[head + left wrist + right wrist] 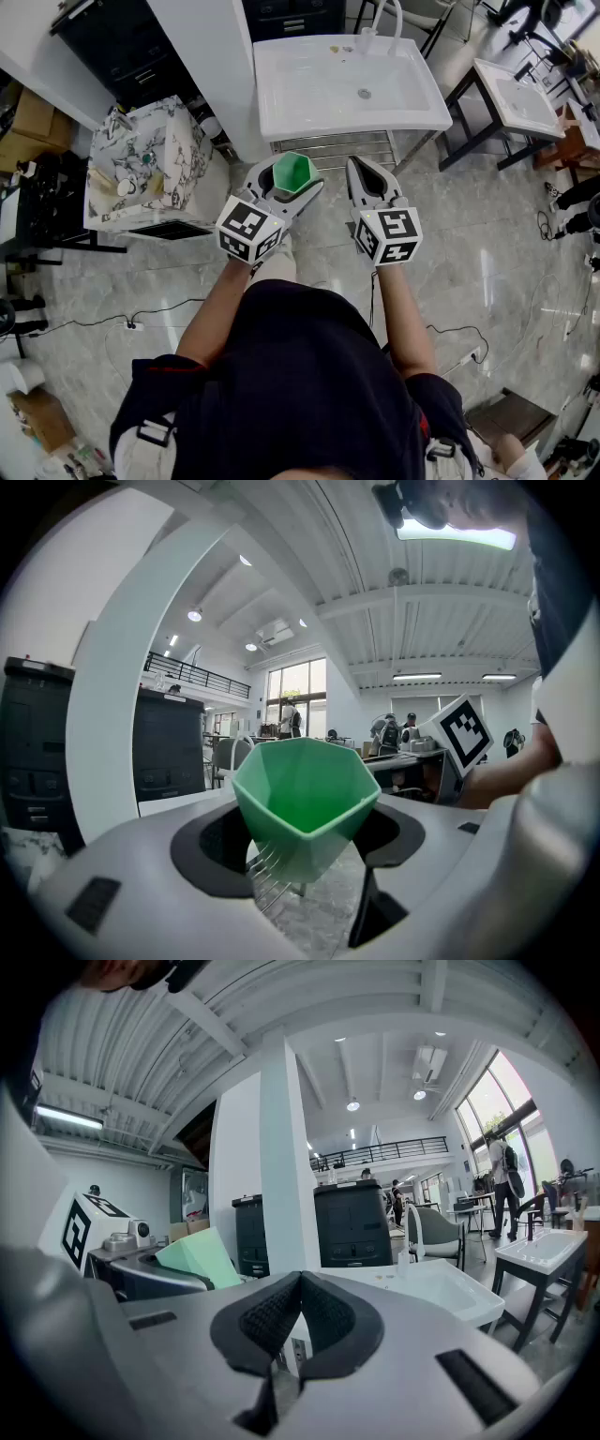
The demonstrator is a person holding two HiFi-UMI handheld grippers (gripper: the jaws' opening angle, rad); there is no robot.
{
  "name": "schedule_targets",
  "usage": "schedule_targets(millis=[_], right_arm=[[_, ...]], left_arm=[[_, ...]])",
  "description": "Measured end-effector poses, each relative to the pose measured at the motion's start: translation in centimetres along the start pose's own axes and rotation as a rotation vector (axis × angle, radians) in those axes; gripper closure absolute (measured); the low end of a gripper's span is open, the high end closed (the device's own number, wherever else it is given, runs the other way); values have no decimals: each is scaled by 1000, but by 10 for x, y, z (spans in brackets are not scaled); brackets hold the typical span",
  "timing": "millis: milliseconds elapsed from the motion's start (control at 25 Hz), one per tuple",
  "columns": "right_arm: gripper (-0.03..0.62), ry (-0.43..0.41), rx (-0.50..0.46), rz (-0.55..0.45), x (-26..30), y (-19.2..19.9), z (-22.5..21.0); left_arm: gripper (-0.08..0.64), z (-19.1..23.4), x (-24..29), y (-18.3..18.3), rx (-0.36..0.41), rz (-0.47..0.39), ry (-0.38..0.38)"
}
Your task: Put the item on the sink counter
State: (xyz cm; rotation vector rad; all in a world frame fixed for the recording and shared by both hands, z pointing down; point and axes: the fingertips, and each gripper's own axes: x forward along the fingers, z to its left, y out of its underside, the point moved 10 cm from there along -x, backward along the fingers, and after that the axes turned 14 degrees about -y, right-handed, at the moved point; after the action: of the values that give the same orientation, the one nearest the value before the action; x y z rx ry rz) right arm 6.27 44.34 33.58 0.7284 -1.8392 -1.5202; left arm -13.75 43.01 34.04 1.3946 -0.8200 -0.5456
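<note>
Left gripper [305, 846]: jaws set wide and closed on a green faceted cup [305, 789], one dark pad against each side of it. The cup's open mouth faces up and partly back toward this gripper's body; its narrower base points forward and down. The cup is clear of every surface.

Right gripper [298, 1283]: jaws closed, pad tips meeting, nothing between them. It sits just beside the left gripper, on its right, at about the same level.

White sink [281, 117]: ahead of both grippers, well apart from the cup, its counter rim bare on the near side. A faucet [389, 14] stands at its far edge. Metal rails [333, 145] lie below the sink, just ahead of the gripper tips. A marble-patterned cabinet [141, 159] stands left of the left gripper.
</note>
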Motion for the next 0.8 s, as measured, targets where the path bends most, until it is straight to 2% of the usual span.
schedule_targets(millis=[400, 800], right_arm=[[558, 17, 20, -9, 11, 4, -6], [558, 49, 46, 4, 43, 2, -29]], left_arm=[[251, 12, 7, 3, -11, 4, 5], [252, 46, 37, 1, -30, 10, 23]])
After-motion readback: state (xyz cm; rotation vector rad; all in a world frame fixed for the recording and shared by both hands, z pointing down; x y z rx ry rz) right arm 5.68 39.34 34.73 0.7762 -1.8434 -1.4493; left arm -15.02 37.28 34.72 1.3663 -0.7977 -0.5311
